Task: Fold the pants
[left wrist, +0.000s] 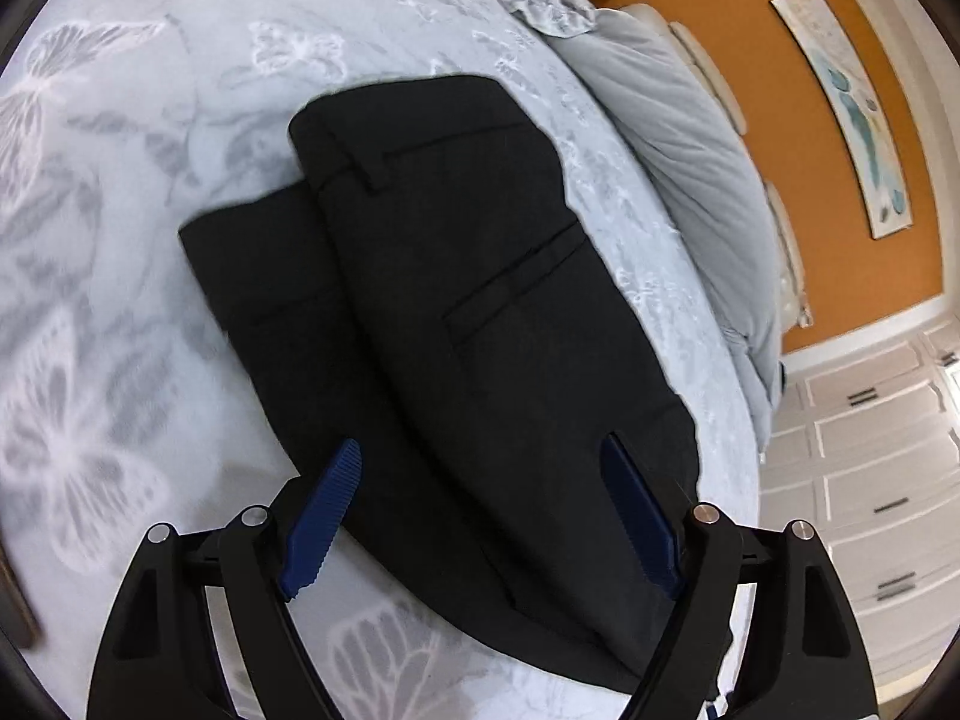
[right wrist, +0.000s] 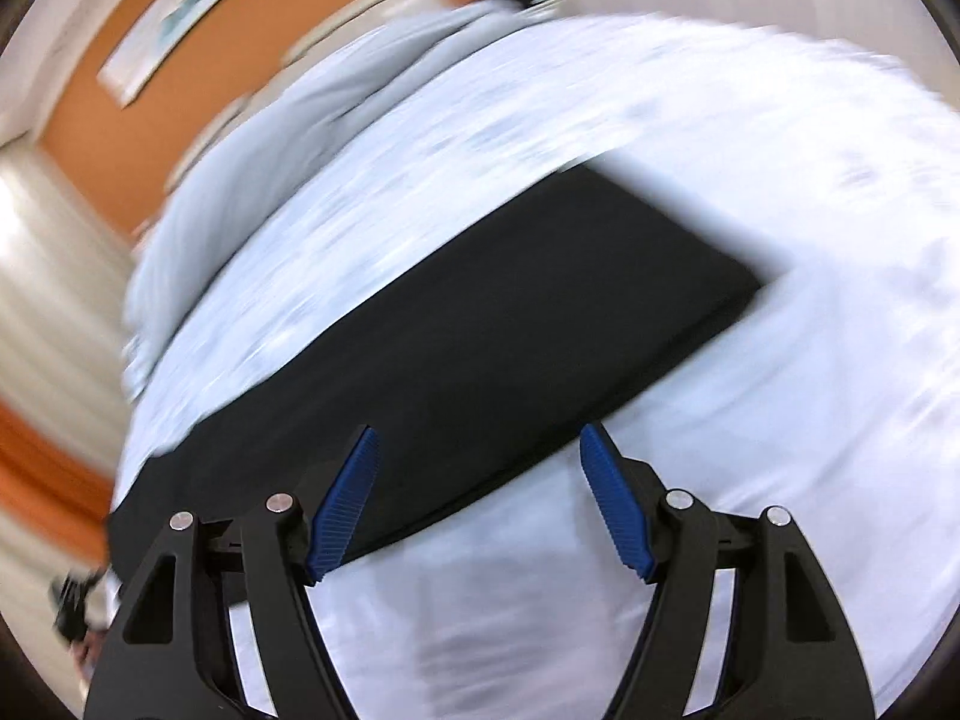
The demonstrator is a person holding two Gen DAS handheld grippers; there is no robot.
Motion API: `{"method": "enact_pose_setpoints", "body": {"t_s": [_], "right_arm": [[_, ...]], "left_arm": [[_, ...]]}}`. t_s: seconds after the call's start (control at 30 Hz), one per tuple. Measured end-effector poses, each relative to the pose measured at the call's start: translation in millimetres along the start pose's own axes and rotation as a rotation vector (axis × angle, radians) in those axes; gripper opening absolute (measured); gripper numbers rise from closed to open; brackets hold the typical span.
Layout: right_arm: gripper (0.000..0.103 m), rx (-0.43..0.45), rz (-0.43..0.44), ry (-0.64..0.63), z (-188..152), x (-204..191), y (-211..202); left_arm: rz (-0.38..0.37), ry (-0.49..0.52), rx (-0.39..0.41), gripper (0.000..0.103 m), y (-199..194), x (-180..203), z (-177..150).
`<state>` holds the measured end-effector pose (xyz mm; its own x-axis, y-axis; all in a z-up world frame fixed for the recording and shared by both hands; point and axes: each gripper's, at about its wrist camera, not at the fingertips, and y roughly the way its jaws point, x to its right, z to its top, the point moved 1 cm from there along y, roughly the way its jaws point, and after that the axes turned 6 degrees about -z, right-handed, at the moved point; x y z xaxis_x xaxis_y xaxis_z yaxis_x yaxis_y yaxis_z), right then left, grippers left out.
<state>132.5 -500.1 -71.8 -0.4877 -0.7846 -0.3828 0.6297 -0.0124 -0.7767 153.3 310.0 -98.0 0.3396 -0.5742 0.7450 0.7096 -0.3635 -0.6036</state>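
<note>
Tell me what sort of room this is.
Most likely a bedroom. The black pants lie on a bed with a butterfly-print bedspread, a grey duvet bunched along it, a framed picture on the orange wall, and white built-in cabinets beyond.

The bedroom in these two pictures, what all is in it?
pants: one, black, folded on the bed
bedspread: one, pale blue with white butterflies, under the pants
duvet: one, grey-blue, bunched along the bed's far side
framed picture: one, white and teal, on the orange wall
cabinets: white, dark handles, beside the bed
left gripper: open, blue pads, above the pants
right gripper: open, blue pads, above the pants' edge
</note>
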Motion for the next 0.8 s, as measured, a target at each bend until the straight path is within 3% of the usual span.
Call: {"method": "enact_pose_setpoints", "body": {"t_s": [0.1, 0.27, 0.37, 0.4, 0.53, 0.63, 0.73, 0.8], "right_arm": [[0.068, 0.014, -0.006, 0.043, 22.5, 29.9, 8.2], [0.067, 0.002, 0.023, -0.009, 54.4, 58.2, 33.4], [0.019, -0.043, 0.063, -0.104, 61.7, 44.4, 43.2], [0.016, -0.045, 0.051, -0.138, 68.9, 43.6, 40.0], [0.015, 0.008, 0.032, -0.28, 71.5, 22.5, 12.4], [0.019, -0.028, 0.034, -0.29, 74.0, 31.2, 15.5], [0.016, -0.092, 0.052, -0.265, 66.9, 42.4, 32.5], [0.015, -0.057, 0.033, -0.279, 69.1, 42.3, 25.3]], "left_arm": [[0.033, 0.015, 0.043, 0.079, -1.7, 8.9, -11.1], [0.007, -0.038, 0.046, 0.08, 3.8, 24.0, -28.0], [0.012, -0.016, 0.047, 0.08, 7.3, 38.5, -40.8], [0.015, -0.006, 0.044, 0.08, 9.4, 43.7, -43.3], [0.023, 0.035, 0.011, 0.08, 24.4, 65.3, -54.3], [0.006, 0.056, -0.013, 0.08, 36.1, 77.7, -62.8], [0.013, 0.066, -0.029, 0.08, 46.9, 85.5, -71.5], [0.001, 0.056, -0.048, 0.08, 51.2, 89.4, -78.9]]}}
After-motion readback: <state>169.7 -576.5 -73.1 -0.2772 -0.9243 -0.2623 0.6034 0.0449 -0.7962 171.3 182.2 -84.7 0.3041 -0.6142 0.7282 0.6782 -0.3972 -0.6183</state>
